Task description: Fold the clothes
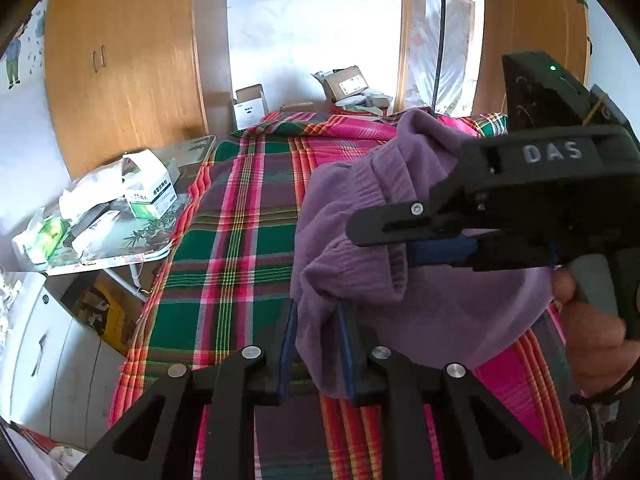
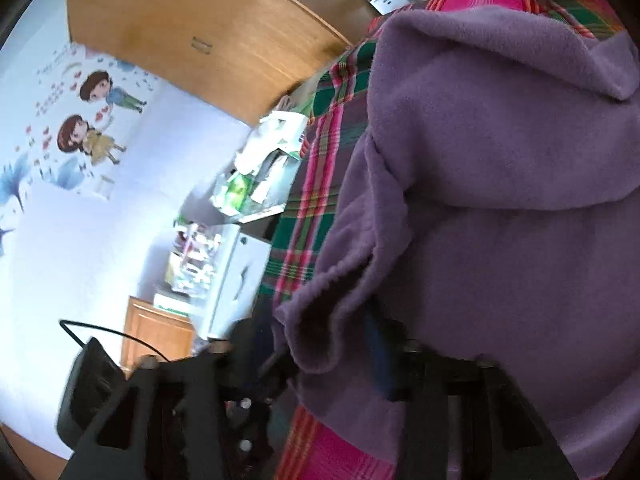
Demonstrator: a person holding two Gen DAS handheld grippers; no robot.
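A soft purple fleece garment (image 1: 400, 240) is seen lifted in a loose bunch above a bed spread with a pink, green and red plaid sheet (image 1: 240, 240), with both tools engaged on it. The left tool (image 1: 316, 344) is closed on a hanging lower edge of the fleece, the cloth being pinched between its blue-padded fingers (image 1: 289, 344). The right tool (image 1: 400, 240), held in a hand (image 1: 592, 332) at the right of the left wrist view, reaches across into the folds; its fingers appear closed on a rolled fold of the same garment, though the fingertips are partly buried in cloth. In the right wrist view the purple fabric (image 2: 500, 180) is draped over and around that tool (image 2: 332, 364), with a curled hem showing near the lens. The fold is judged to be at an early stage: no flat, squared layers can be made out, the garment is crumpled and hanging rather than laid out, and spreading, aligning and creasing all appear to be left. The material looks thick, brushed and limp, with a ribbed or gathered band visible along one edge. A cluttered folding bench (image 1: 132, 240) carrying white and green boxes stands to the left of the bed, and orange wooden wardrobes (image 1: 120, 60) line the far wall.
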